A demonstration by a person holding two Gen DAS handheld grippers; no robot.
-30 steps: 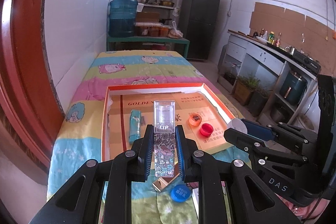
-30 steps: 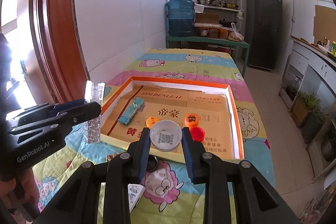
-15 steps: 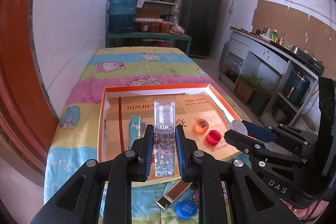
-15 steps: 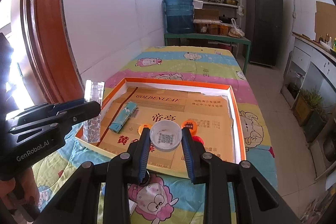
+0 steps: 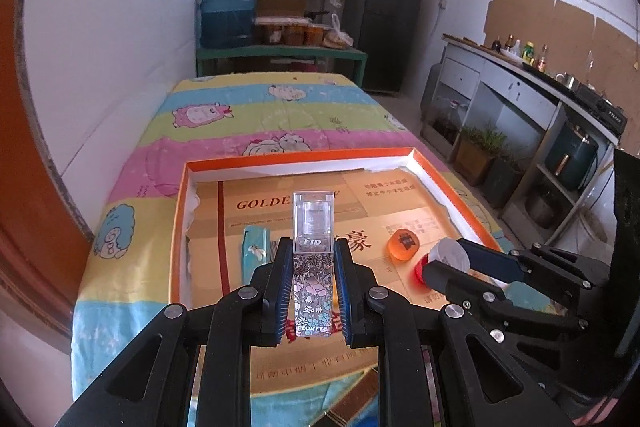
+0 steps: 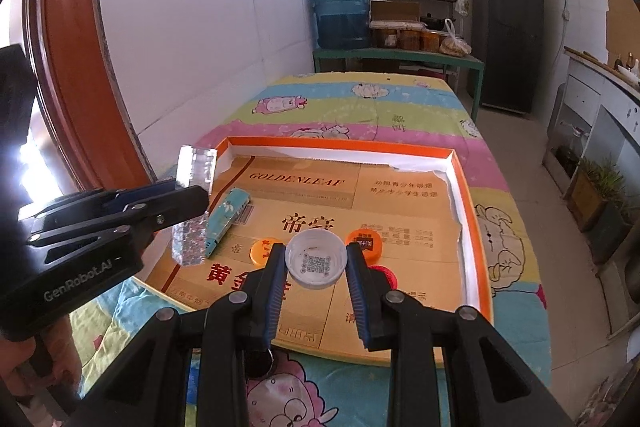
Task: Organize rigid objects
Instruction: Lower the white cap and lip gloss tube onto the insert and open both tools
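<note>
My left gripper is shut on a clear lip-gloss tube with a flowered lower half, held upright over the near left part of an orange-rimmed box lid. The same tube shows at the left of the right wrist view. My right gripper is shut on a white bottle cap, its open side up, above the lid's near middle. On the lid's floor lie a teal lighter, two orange caps and a red cap, partly hidden by my fingers.
The lid rests on a table under a striped cartoon cloth. A white wall runs along the left side. A dark round object lies on the cloth under my right gripper. A water jug, shelves and a fridge stand beyond the table.
Both grippers have moved forward over the box lid, each keeping its object. The loose items on the near cloth have slipped out of the left wrist view.
</note>
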